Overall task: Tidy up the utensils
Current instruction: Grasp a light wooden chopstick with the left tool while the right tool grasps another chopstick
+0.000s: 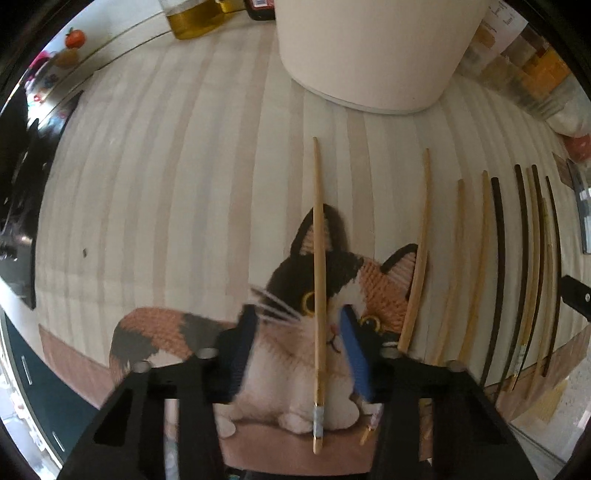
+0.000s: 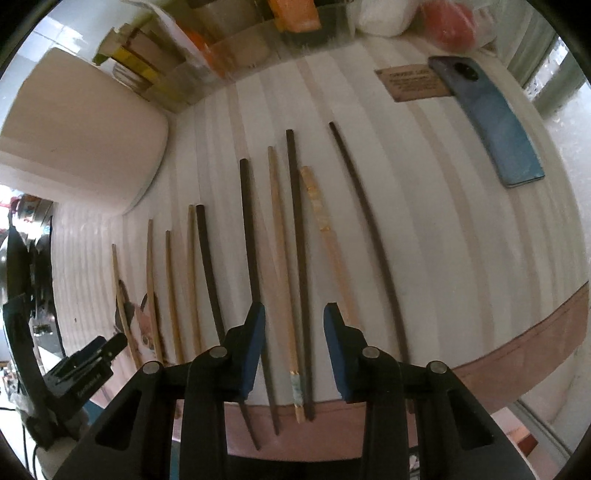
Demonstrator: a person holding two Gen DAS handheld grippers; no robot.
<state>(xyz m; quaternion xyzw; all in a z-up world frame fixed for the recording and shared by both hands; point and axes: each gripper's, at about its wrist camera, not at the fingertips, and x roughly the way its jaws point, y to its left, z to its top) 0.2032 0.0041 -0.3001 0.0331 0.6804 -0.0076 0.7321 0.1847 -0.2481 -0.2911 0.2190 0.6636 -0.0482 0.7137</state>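
Note:
Several chopsticks, some pale bamboo and some dark, lie side by side on a striped mat (image 1: 184, 184). Pointing down, my left gripper (image 1: 301, 350) straddles one pale chopstick (image 1: 318, 258) that lies over a cat picture (image 1: 280, 354). Its blue pads (image 1: 356, 354) stand clear of the stick on both sides, so it is open. My right gripper (image 2: 295, 347) is open too. A pale chopstick (image 2: 282, 277) and a dark chopstick (image 2: 300, 258) lie between its blue pads (image 2: 255, 343), untouched. Another dark chopstick (image 2: 248, 229) runs under its left pad.
A big white container (image 1: 369, 55) stands at the back of the mat. A blue phone (image 2: 495, 122) and a brown card (image 2: 413, 85) lie at the far right. Bottles and jars (image 1: 192, 18) line the back. The left gripper's body (image 2: 88, 362) shows low left in the right wrist view.

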